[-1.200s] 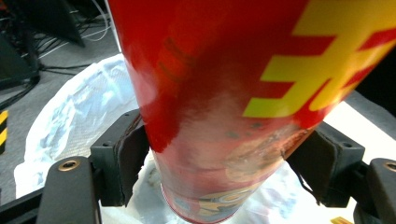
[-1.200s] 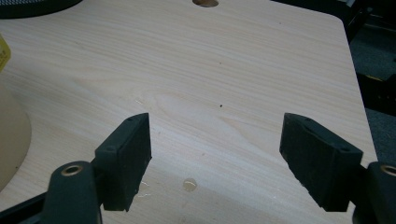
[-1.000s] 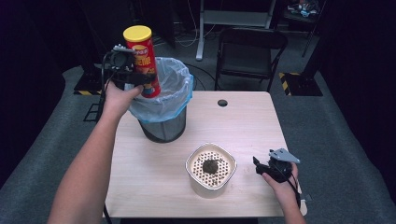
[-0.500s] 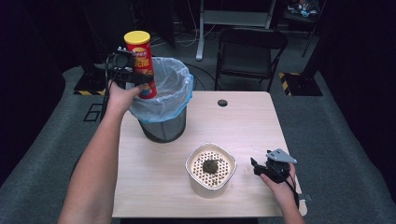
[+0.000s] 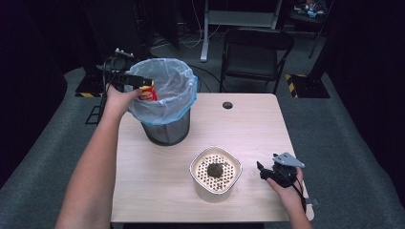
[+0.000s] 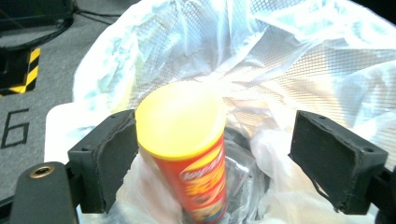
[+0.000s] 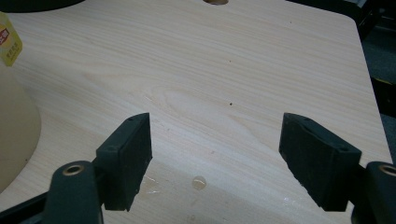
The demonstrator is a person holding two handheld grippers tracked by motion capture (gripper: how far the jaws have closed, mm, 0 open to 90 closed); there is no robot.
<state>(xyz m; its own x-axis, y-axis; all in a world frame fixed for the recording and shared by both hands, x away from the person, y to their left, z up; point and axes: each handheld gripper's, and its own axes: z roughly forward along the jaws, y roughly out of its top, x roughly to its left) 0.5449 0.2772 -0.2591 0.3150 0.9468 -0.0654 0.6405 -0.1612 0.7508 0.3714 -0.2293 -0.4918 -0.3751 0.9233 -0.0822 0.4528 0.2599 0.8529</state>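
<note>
Left gripper (image 6: 219,154) jaws just opened, letting go of the chip can (image 6: 187,149), now dropping into the lined trash bin (image 5: 165,95); disposal nearly done. Right gripper (image 7: 215,154) idle, apart, over desk (image 7: 224,70).

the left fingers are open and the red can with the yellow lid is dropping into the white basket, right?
Not the white basket: the can is going into the bag-lined bin. The left gripper view shows it between the open left fingers, which have just been opening, over the liner.
</note>
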